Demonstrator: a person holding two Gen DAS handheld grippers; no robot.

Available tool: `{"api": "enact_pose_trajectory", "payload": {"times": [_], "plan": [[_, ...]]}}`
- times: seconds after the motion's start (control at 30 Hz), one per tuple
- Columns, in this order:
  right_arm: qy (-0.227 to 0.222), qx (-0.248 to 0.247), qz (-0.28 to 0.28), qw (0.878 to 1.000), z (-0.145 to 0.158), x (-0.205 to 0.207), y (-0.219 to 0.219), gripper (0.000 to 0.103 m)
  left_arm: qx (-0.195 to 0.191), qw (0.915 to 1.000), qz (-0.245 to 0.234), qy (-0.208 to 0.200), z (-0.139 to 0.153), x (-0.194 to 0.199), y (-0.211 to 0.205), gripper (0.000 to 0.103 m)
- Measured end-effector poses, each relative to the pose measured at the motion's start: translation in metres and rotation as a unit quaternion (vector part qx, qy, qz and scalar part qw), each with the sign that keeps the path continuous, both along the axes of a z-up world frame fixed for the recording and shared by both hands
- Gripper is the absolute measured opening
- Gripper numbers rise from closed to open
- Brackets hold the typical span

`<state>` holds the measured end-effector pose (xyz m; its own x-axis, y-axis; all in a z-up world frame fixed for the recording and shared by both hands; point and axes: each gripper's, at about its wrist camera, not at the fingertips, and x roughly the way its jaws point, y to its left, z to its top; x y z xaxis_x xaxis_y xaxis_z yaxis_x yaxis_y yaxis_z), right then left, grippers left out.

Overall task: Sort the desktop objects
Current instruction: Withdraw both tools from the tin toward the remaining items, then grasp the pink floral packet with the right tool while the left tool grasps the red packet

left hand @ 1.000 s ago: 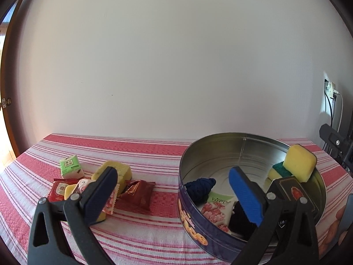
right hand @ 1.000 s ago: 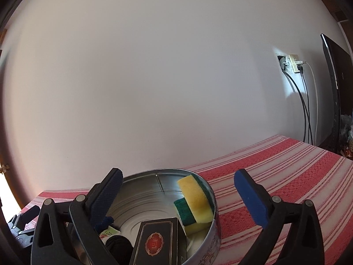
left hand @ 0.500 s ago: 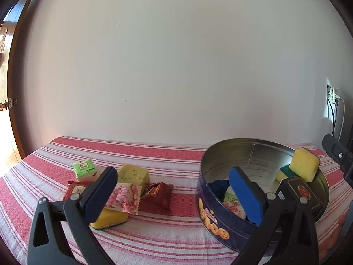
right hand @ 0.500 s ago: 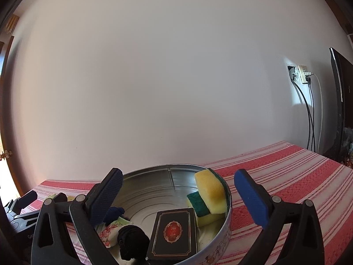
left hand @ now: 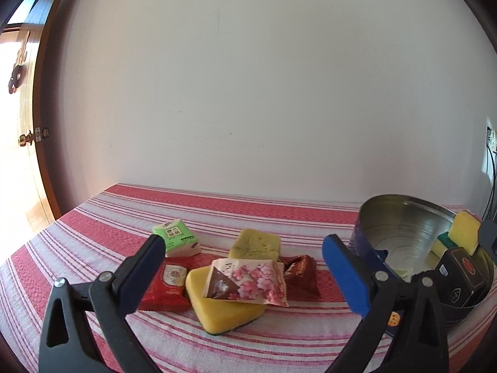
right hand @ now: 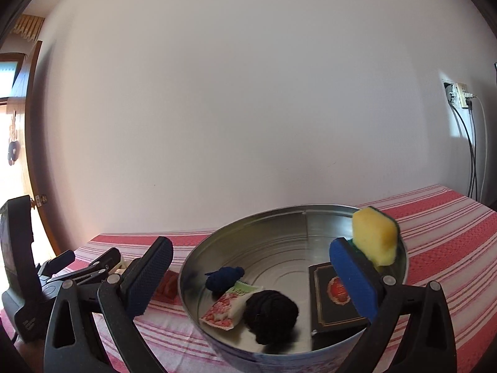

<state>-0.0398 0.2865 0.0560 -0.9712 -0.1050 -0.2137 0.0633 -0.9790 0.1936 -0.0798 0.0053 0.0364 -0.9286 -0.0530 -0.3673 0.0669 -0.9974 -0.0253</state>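
While several items already lie inside the round metal tin (right hand: 298,233), a cluster of loose ones sits on the striped tablecloth (left hand: 217,205) to the left of the tin, straight ahead of the left gripper (left hand: 245,267). Its jaws stand wide apart and empty, framing the pile. Topmost and nearest is the pink floral snack packet (left hand: 248,283), resting tilted on a yellow sponge (left hand: 223,307); its long axis runs roughly across the gap between the jaws, so closing on it would likely call for a turn of the wrist or a pinch on its short edge. Beside it are a red packet (left hand: 167,286), a dark red wrapper (left hand: 301,273), a green tissue pack (left hand: 177,236) and a second sponge (left hand: 256,244) farther back. The right gripper (right hand: 251,279), jaws also apart and holding nothing, hovers over the tin, above a black box (right hand: 334,298), a dark yarn ball (right hand: 270,314) and a sponge (right hand: 374,239) leaning on the rim. The left hand is clearly nearer the pile.
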Motion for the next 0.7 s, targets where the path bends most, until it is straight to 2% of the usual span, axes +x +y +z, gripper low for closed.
{"api": "enact_pose_trajectory", "payload": {"times": [0.2, 0.43, 0.7], "plan": [[-0.023, 0.006, 0.048, 0.999, -0.006, -0.008, -0.037, 0.102, 0.022, 0.9987, 0.042, -0.019, -0.002, -0.009, -0.042, 0.102], [-0.058, 0.015, 0.099, 0.993, -0.013, -0.019, -0.079, 0.102, 0.054, 0.9931, 0.090, -0.053, -0.007, -0.027, -0.094, 0.102], [-0.104, 0.043, 0.161, 0.980, -0.020, -0.030, -0.131, 0.102, 0.132, 0.9764, 0.137, -0.103, -0.026, -0.049, -0.158, 0.102]]}}
